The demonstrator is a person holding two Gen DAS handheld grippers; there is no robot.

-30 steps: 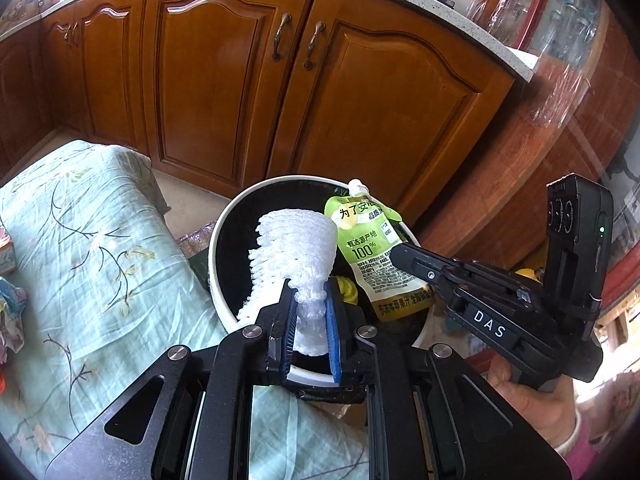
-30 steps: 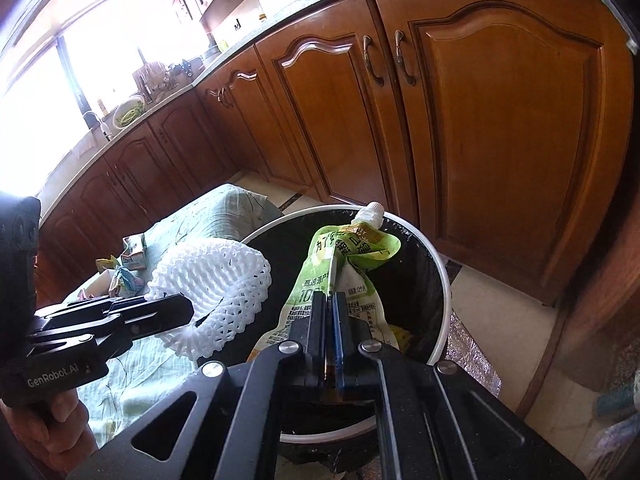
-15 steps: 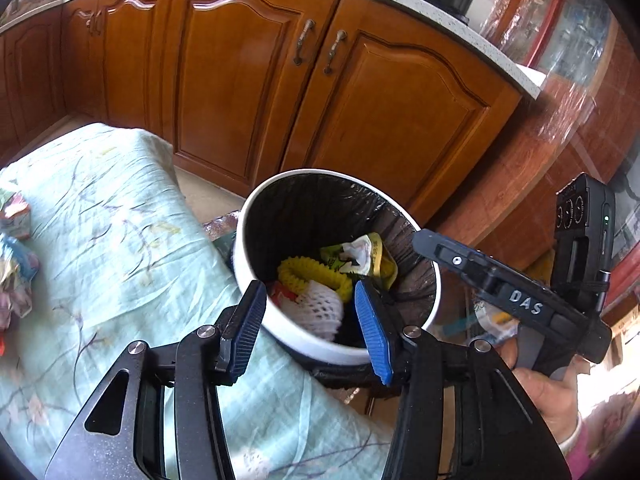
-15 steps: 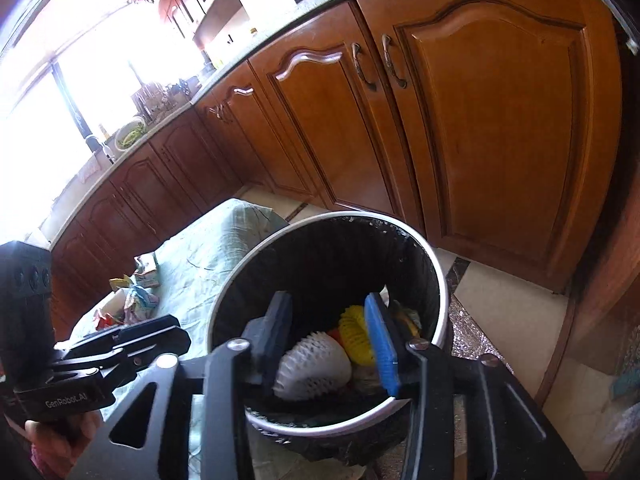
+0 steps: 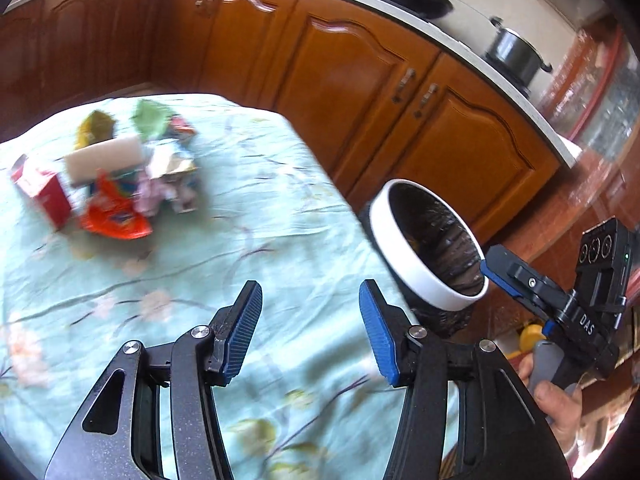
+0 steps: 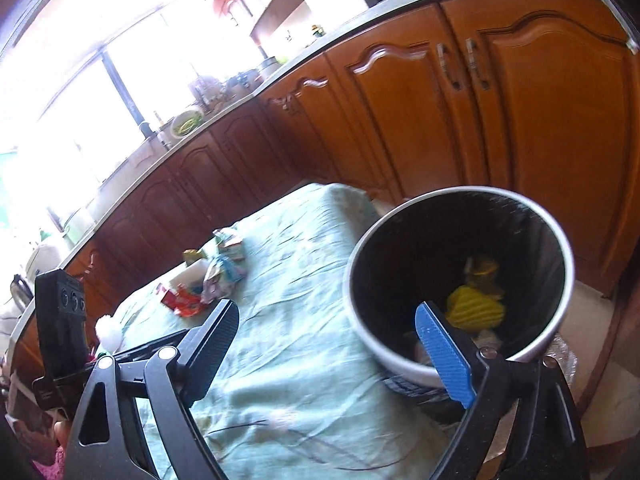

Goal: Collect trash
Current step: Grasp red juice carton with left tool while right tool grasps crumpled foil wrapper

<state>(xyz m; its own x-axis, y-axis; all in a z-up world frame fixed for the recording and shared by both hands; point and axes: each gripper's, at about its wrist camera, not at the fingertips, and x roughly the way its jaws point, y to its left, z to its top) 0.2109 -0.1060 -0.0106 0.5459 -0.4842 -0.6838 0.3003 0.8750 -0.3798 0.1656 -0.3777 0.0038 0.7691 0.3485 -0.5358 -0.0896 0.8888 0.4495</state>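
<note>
A white-rimmed trash bin [image 5: 404,256] with a black liner stands beside the table; it also shows in the right wrist view [image 6: 360,320], with yellow foam netting [image 6: 476,308] inside. A pile of wrappers and cartons [image 5: 108,184] lies on the pale green tablecloth [image 5: 240,240]; the pile shows in the right wrist view [image 6: 204,280] too. My left gripper [image 5: 310,312] is open and empty above the cloth. My right gripper [image 6: 326,336] is open and empty by the bin's near rim; its body [image 5: 560,308] shows right of the bin.
Brown wooden cabinets [image 5: 360,80] run behind the table and bin under a pale counter. A dark pot [image 5: 514,56] sits on the counter. Floor tiles [image 6: 596,320] lie right of the bin.
Both grippers opened and dropped the white foam net and the green pouch into the bin. Both have since swung left, from over the bin toward the table and its trash pile.
</note>
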